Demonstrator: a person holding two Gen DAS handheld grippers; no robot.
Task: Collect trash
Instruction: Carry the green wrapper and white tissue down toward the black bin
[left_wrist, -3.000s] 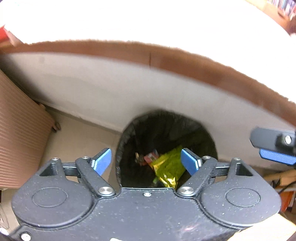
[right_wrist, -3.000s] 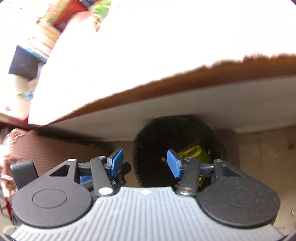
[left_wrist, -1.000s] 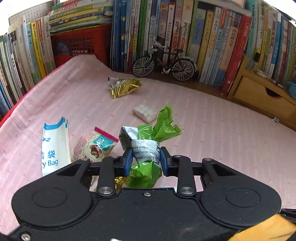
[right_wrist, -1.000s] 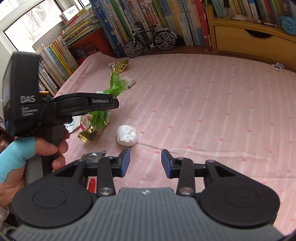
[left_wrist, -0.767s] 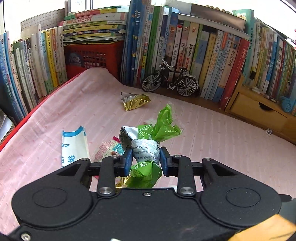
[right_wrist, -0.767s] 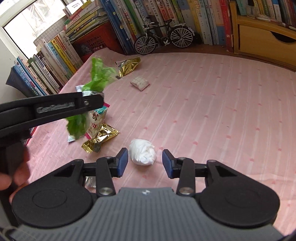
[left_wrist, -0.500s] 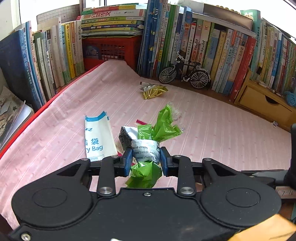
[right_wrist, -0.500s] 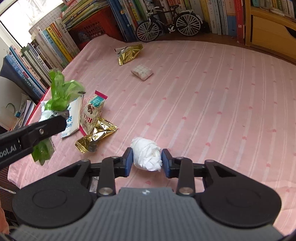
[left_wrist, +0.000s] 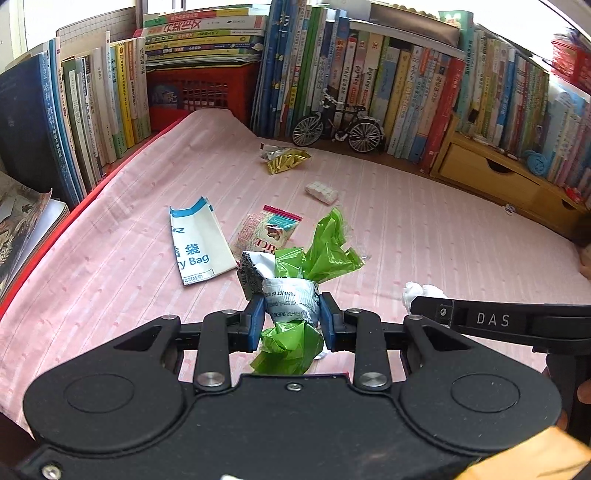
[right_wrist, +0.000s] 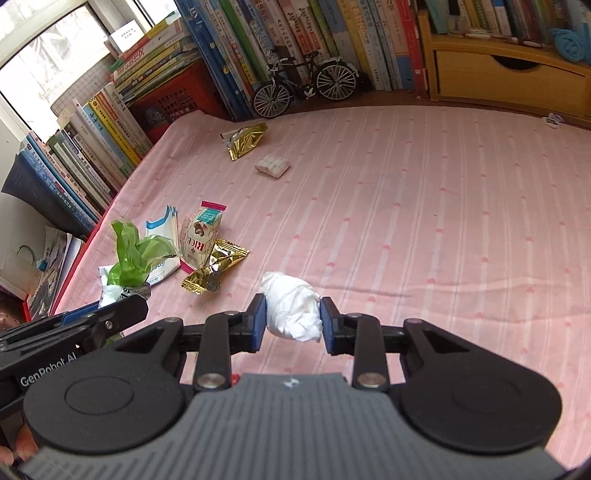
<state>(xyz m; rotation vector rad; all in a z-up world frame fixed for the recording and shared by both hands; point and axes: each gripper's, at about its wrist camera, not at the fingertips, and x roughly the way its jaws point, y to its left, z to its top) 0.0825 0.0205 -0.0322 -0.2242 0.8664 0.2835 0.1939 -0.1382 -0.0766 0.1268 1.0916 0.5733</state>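
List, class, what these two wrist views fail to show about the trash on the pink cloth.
- Gold foil wrapper: hidden in left wrist view behind the crumpled green-and-white plastic wrapper.
- White crumpled tissue: left wrist view shows only a tip; the right gripper covers the rest.
- Trash bin: in neither view.

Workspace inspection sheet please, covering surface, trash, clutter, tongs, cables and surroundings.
Surface: pink striped cloth.
Job's things: on the cloth lie a paper bag, rice snack packet, gold wrapper, gold pouch, white packet.
Clutter: model bicycle.
Grippers: left tongs shut on green wrapper; right tongs just closed on tissue wad.
Cables: nothing seen.
Surroundings: books, red crate, wooden drawers.
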